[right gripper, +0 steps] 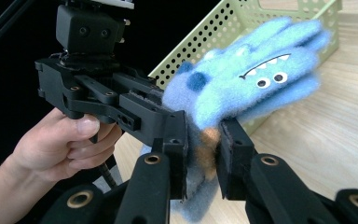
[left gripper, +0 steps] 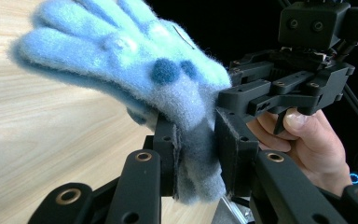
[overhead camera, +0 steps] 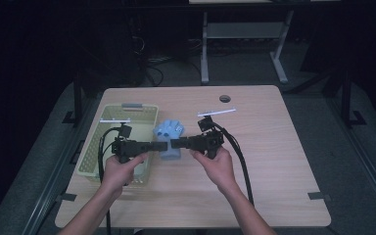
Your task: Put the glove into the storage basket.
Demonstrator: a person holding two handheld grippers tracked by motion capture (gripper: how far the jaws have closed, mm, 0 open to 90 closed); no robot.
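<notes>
A fuzzy light-blue glove [overhead camera: 169,137] with darker blue spots and a stitched monster face [right gripper: 265,74] hangs just above the table, held from both sides by its cuff. My left gripper [overhead camera: 162,145] comes in from the left and is shut on the cuff [left gripper: 196,154]. My right gripper [overhead camera: 175,144] meets it from the right, its jaws also shut on the cuff [right gripper: 200,154]. The glove's fingers [left gripper: 70,42] stick out toward the far side of the table.
A pale green perforated basket [overhead camera: 98,147] stands at the table's left, right beside my left hand. The wooden table [overhead camera: 264,161] has a cable hole [overhead camera: 225,98] at the back. Black cables trail from both grippers toward the front edge.
</notes>
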